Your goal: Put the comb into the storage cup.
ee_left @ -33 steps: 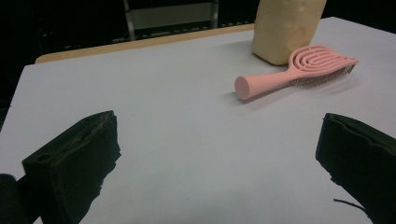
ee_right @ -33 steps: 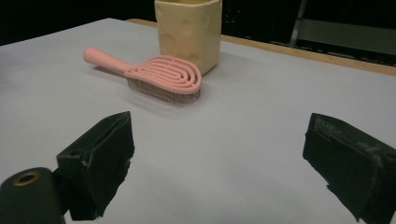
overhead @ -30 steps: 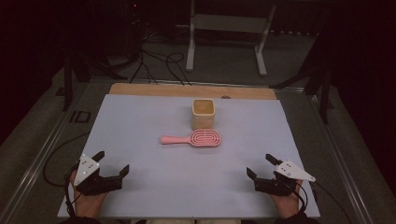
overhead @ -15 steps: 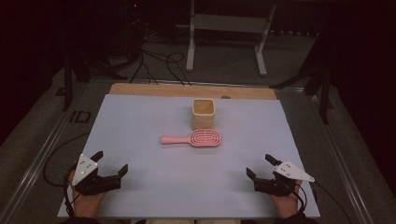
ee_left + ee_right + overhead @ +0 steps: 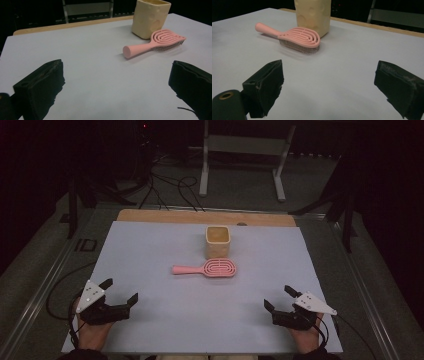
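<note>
Worktop (image 5: 150,250): pale sheet over a wooden board, a strip of wood showing along the far edge.

Pink hairbrush (image 5: 212,268) lies flat near the middle of the worktop, slightly toward the far edge. Handle points to the person's left, oval slotted head to the right, bristles down against the sheet. In the left gripper view the pink hairbrush (image 5: 156,42) sits ahead and to the right of the jaws; in the right gripper view the pink hairbrush (image 5: 294,37) sits ahead and to the left.

Cream square cup (image 5: 218,241) stands upright just behind the brush head, on the far side. Whether the two touch cannot be told. Shallow round dimples mark the cup walls (image 5: 313,13). No brand, label or writing is legible on brush or cup.

Left gripper (image 5: 120,292): near the left end of the near edge, held in a hand, grey three-cornered plate on top. Jaws spread wide, nothing between them, well apart from the brush.

Right gripper (image 5: 279,299): near the right end of the near edge, hand behind it. Jaws likewise released and holding nothing, well apart from the brush.

Floor beyond the far edge: dark cables (image 5: 165,187) and a light metal stand (image 5: 242,155).
</note>
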`<state>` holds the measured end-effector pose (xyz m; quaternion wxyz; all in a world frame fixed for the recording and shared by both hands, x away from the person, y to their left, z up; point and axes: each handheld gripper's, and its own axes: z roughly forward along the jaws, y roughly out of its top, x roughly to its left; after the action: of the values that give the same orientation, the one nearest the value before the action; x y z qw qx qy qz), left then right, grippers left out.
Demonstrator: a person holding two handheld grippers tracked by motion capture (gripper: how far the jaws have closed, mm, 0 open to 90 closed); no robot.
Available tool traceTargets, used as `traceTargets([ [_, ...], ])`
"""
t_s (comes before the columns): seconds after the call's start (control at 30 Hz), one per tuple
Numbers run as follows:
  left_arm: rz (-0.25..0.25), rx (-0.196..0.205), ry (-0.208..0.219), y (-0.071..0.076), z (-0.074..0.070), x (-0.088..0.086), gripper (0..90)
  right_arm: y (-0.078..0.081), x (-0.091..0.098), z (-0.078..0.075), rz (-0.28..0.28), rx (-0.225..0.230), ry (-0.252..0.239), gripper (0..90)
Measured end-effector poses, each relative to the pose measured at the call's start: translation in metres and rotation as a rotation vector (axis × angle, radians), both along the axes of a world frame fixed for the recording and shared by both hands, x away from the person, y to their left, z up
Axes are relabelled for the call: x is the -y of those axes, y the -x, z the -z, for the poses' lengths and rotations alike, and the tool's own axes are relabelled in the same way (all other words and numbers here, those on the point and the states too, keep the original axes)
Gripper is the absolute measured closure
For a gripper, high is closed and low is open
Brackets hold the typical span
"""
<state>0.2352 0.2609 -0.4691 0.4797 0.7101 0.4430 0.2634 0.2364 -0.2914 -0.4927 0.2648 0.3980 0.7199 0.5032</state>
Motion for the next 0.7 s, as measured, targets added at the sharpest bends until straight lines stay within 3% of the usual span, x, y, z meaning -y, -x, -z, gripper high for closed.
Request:
traceTargets([
  [0.23, 0.015, 0.004, -0.018, -0.006, -0.008, 0.003, 0.1, 0.0, -0.001, 0.0, -0.002, 0.002, 0.001, 8.6],
  [0.3, 0.016, 0.01, -0.04, -0.009, -0.01, 0.005, 0.1, 0.0, -0.001, 0.0, -0.004, 0.001, -0.001, 8.7],
  [0.7, 0.043, 0.022, -0.068, -0.033, -0.022, 0.022, 0.1, -0.001, 0.0, 0.0, -0.004, 0.002, -0.005, 8.7],
])
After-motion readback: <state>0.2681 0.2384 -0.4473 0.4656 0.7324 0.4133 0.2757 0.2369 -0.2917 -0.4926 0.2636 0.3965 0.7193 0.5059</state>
